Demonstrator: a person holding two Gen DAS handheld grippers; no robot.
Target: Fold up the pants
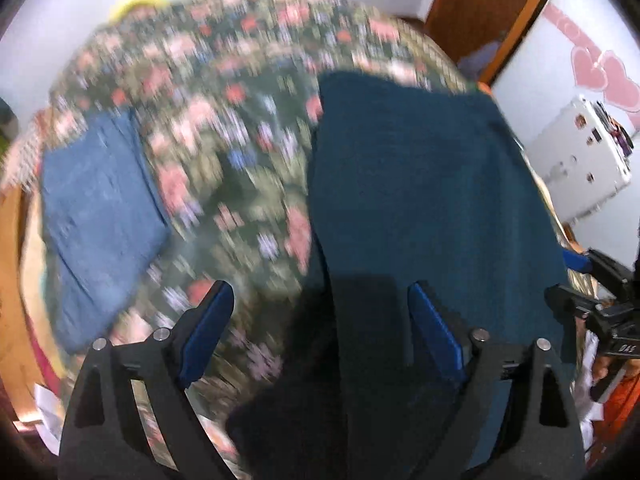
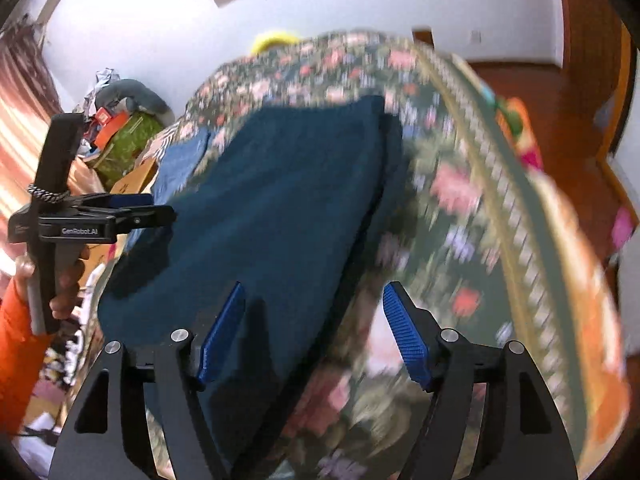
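Dark teal pants (image 1: 420, 180) lie folded flat on a floral bedspread (image 1: 240, 80). My left gripper (image 1: 320, 292) hangs open over the pants' left edge, one blue pad above the bedspread and the other above the cloth, with nothing gripped. In the right wrist view, the right gripper (image 2: 315, 292) stands open over the pants' (image 2: 280, 200) right edge, also empty. The right gripper (image 1: 568, 280) shows at the pants' right side. The left gripper (image 2: 160, 208) is held by a hand in an orange sleeve (image 2: 16, 340).
Folded blue jeans (image 1: 100, 216) lie on the bed to the left of the pants, also seen as jeans (image 2: 180, 160). A white appliance (image 1: 580, 160) and a wooden door (image 1: 480, 0) stand to the right. Clutter and a cardboard box (image 2: 132, 184) sit left of the bed.
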